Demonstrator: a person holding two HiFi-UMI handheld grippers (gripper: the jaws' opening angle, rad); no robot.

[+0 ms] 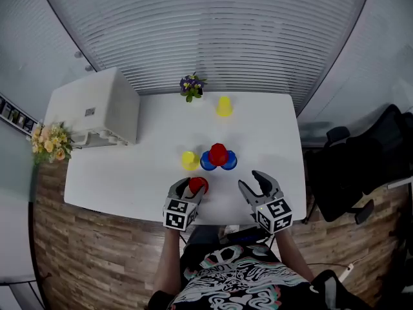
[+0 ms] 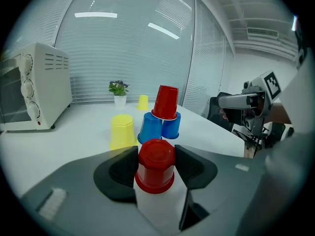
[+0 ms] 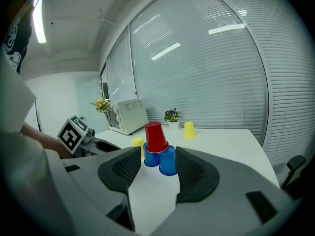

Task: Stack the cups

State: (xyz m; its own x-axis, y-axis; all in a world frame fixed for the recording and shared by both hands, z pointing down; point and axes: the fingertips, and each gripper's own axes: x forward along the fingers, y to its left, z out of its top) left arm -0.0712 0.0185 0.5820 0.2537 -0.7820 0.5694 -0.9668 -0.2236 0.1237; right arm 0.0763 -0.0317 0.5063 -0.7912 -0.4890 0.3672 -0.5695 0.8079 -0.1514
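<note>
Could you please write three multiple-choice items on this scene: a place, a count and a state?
1. Where does the upper red cup stand? A. on the two blue cups B. on the oven C. beside the flowers
2. How many yellow cups stand on the table? A. one B. two C. four
3. The right hand-held gripper is: A. shut on a blue cup B. open and empty C. shut on a yellow cup
Answers: 1 A, it rests across both blue cups; 2 B, one beside the blue cups, one near the flower pot; 3 B, its jaws stand apart, gripping nothing.
</note>
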